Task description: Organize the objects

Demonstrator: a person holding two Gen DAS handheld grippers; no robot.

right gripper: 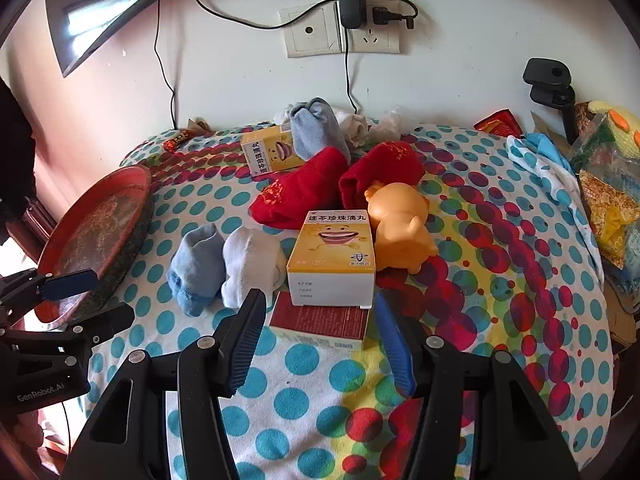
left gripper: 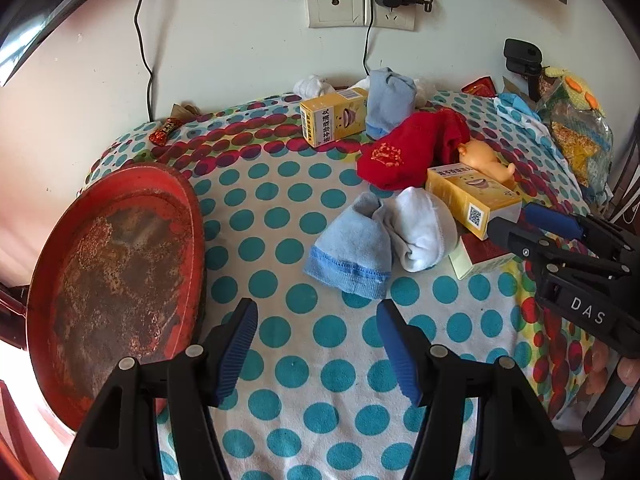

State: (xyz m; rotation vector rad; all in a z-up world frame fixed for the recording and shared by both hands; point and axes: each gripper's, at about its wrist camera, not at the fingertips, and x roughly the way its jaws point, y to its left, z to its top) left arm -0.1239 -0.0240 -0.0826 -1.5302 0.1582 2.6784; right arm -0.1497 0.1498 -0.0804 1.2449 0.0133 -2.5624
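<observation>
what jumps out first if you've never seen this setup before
The loud polka-dot cloth covering the table grabs the eye first. At its middle lies a cluster of red socks, an orange toy figure and a yellow medicine box. At the left edge sits a worn red tray.

"DAS" – right gripper (left gripper: pixel 516 222), "GenRobot.AI" – left gripper (right gripper: pixel 100 296)

Soft cloth socks (left gripper: pixel 348 256), glossy plastic doll (right gripper: pixel 400 232), seemingly rusted, rough red tray (left gripper: pixel 116 280).
</observation>
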